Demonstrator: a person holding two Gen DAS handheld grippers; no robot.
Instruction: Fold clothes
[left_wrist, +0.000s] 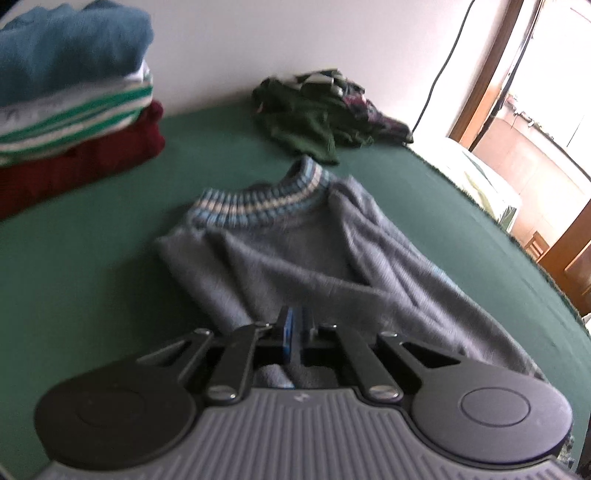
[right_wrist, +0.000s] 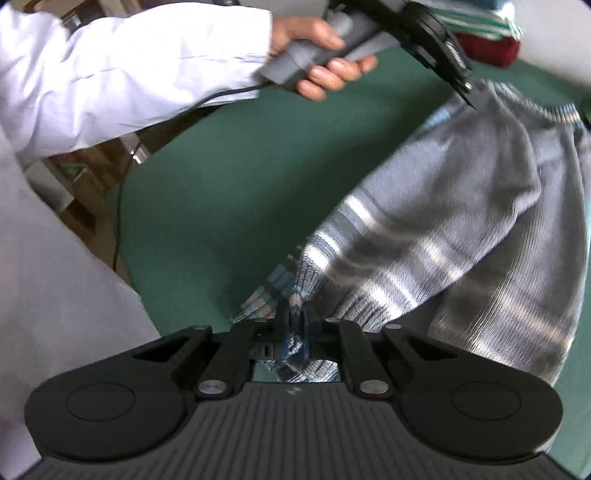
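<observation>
- Left wrist view: the left gripper (left_wrist: 295, 332) has its jaws drawn together on a fold of the grey-blue knitted sweater with a striped ribbed collar (left_wrist: 280, 251). The sweater lies on the green cloth-covered table (left_wrist: 92, 280), collar away from the camera.
- Beyond it sit a stack of folded garments, blue over green-striped over dark red, (left_wrist: 70, 110) and a crumpled dark green heap of clothes (left_wrist: 314, 118), both apart from the sweater.
- Right wrist view: the right gripper (right_wrist: 297, 332) is clamped on the sweater's striped ribbed hem (right_wrist: 295, 306), lifting it off the table.
- Judgement: a bottom-to-collar fold looks in hand; next, both grips should carry the fabric toward the collar evenly, then release.
</observation>
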